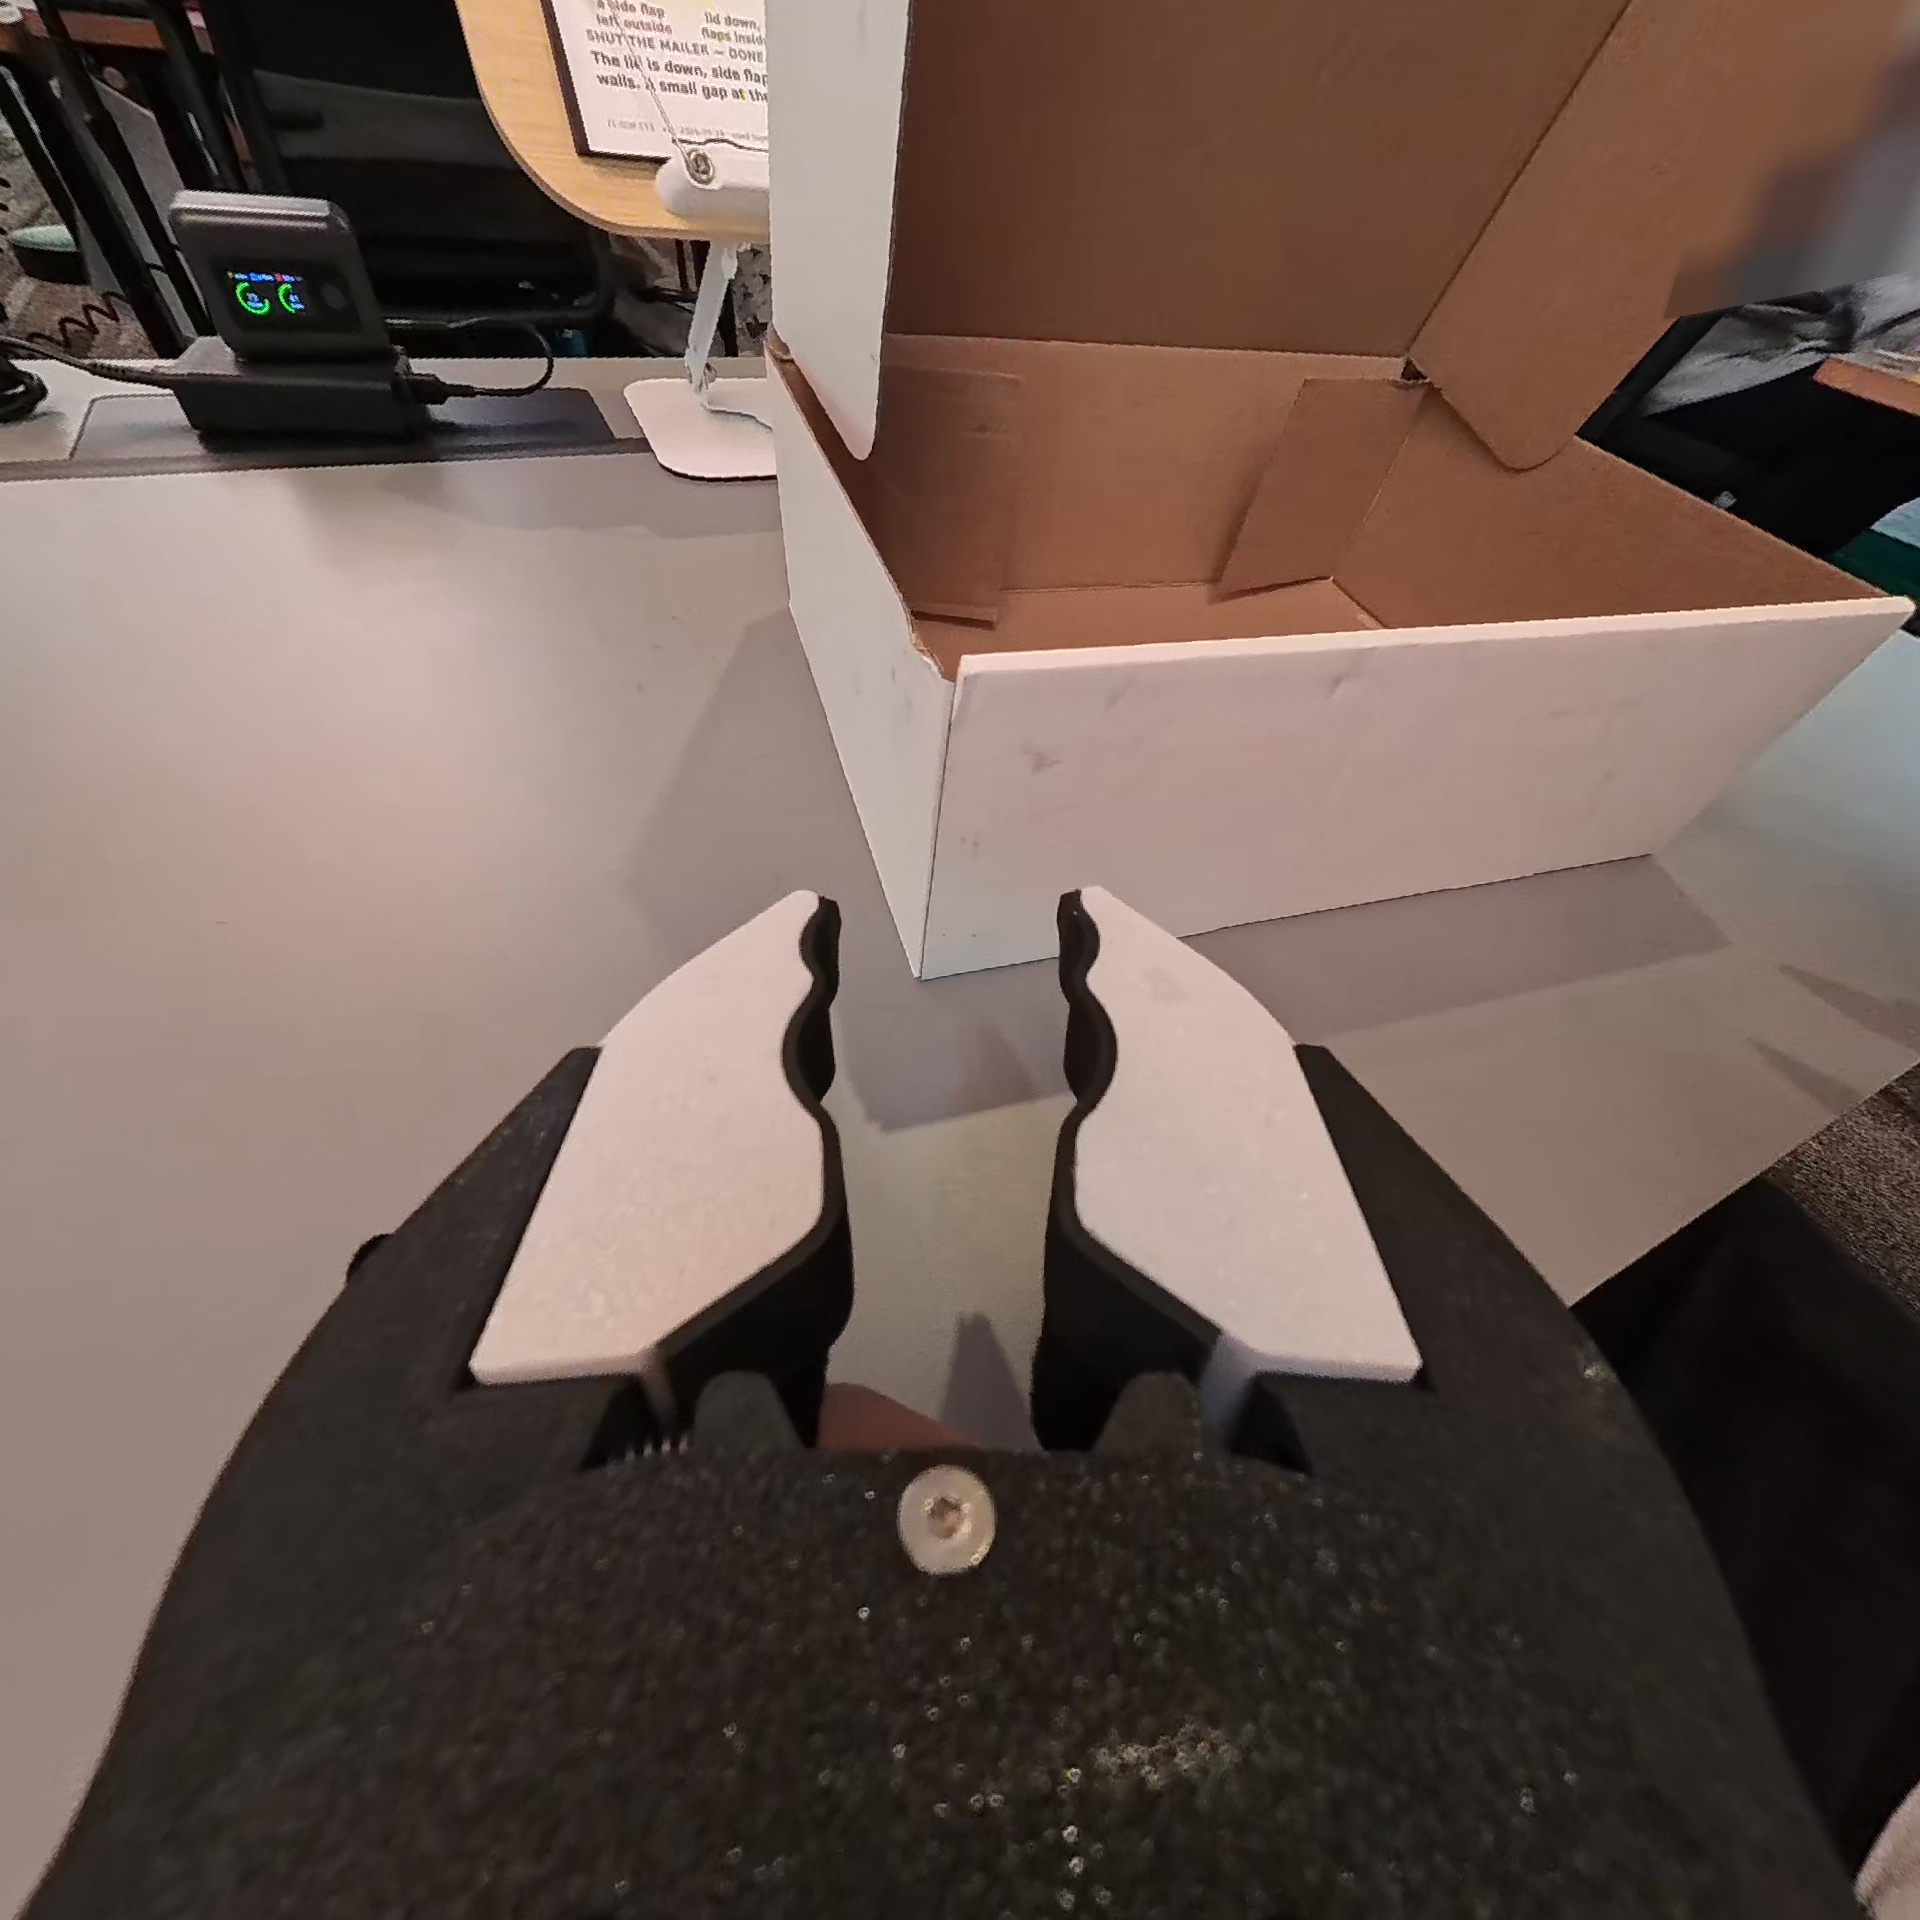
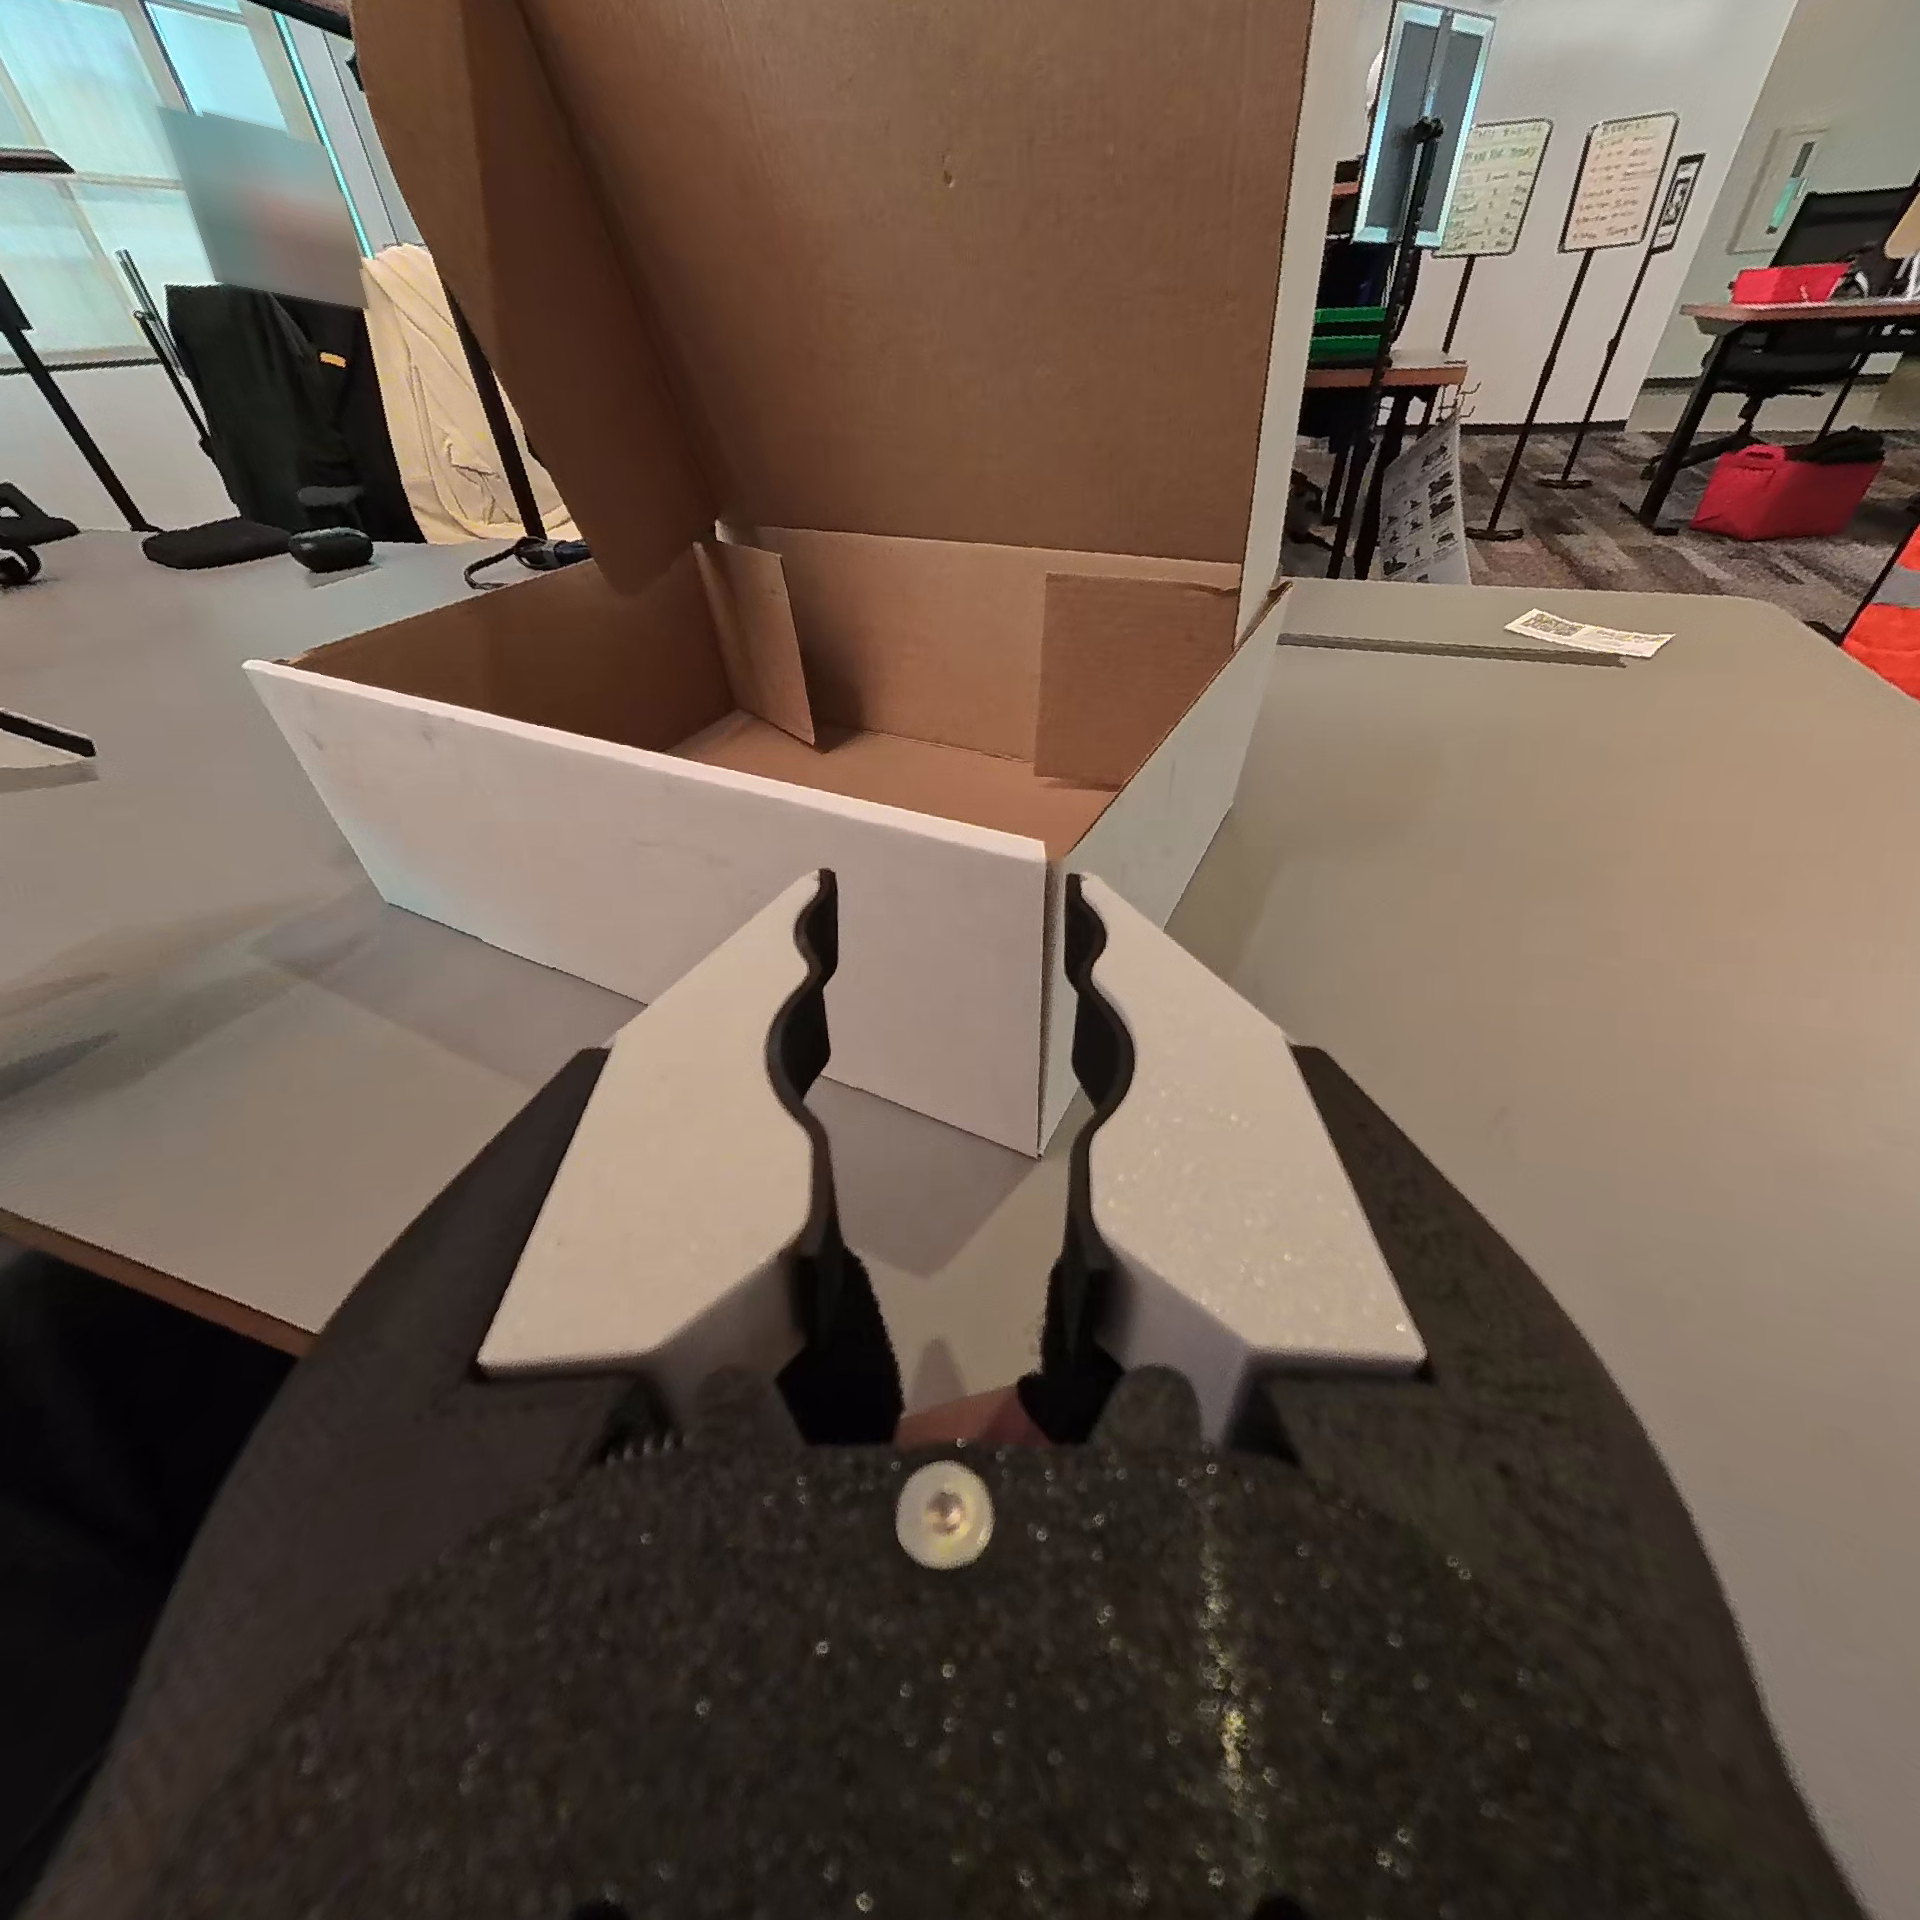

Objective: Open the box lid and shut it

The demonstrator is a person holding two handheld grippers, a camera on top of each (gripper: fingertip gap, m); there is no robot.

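Ahead, box (image 1: 1299, 769) lid (image 1: 1143, 166) upright, beyond both grippers' parted, empty jaws.

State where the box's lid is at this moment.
The lid stands raised behind the open white box on the grey table, in both wrist views; its side flaps hang forward, and both open grippers sit short of it.

My left tool (image 1: 948, 914): fingers parted, nothing between them, pointing forward and held low. My right tool (image 2: 948, 894): fingers likewise parted and empty, pointing forward, with the pads' wavy inner edges facing each other.
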